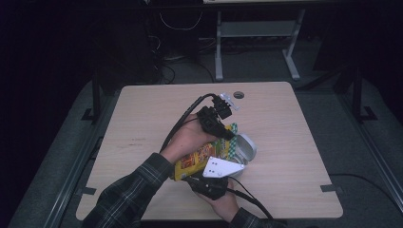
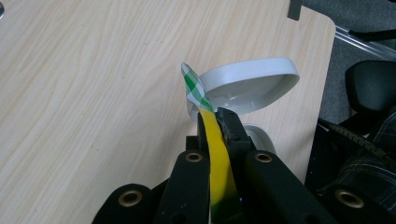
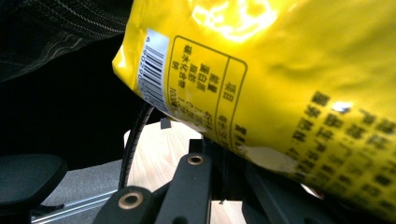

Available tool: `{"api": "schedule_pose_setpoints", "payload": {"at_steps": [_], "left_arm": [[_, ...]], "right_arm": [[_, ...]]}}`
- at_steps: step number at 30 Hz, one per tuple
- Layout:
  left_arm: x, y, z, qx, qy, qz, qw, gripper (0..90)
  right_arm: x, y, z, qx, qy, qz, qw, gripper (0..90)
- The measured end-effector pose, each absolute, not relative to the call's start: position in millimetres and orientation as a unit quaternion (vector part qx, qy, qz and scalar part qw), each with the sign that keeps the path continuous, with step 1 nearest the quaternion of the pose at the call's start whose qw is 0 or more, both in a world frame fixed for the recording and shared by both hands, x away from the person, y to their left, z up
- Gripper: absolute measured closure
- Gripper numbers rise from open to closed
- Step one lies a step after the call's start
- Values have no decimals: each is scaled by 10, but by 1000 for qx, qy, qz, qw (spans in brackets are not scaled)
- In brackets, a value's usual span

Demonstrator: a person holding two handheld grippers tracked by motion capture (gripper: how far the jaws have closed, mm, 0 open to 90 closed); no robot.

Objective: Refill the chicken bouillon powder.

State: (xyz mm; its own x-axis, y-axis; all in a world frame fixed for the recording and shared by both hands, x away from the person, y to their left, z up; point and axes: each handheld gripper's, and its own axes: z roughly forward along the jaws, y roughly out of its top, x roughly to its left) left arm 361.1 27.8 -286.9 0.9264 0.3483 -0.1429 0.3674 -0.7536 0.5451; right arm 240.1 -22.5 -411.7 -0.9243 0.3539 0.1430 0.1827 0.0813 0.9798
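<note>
We see a yellow bag [image 1: 197, 159] held over the table [image 1: 142, 118], right of its middle and toward the near edge, with both grippers on it. The left gripper [image 1: 223, 124] has its jaws closed tight on the bag's top edge; in the left gripper view the yellow film [image 2: 217, 158] runs up between the two black jaws and ends in a green-checked tip [image 2: 192, 86]. Just beyond that tip lies a white bowl [image 2: 247, 86], tilted, on the table near its right edge. The right gripper [image 1: 209, 183] is at the bag's lower end, close to the near edge. In the right gripper view the bag [image 3: 280, 79] lies across the jaws, its barcode [image 3: 156, 70] facing the camera; we judge them clamped shut on the bag's bottom seam. A plaid sleeve [image 1: 128, 194] comes in from the near-left corner.
</note>
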Motion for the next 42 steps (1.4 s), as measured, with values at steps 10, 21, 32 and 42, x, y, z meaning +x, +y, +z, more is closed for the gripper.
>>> {"api": "schedule_pose_setpoints", "payload": {"at_steps": [10,21,32,42], "left_arm": [[3610,272,-2870,936,191,-16,294,897],[3608,274,-2877,936,192,-16,296,897],[3611,280,-2880,935,192,-15,296,897],[3619,284,-2878,935,193,-12,297,897]], "right_arm": [[2402,-227,-4115,186,731,653,62,900],[2403,-228,-4117,186,732,653,62,900],[2405,-224,-4119,184,732,652,64,900],[2416,-227,-4120,183,734,651,63,900]]}}
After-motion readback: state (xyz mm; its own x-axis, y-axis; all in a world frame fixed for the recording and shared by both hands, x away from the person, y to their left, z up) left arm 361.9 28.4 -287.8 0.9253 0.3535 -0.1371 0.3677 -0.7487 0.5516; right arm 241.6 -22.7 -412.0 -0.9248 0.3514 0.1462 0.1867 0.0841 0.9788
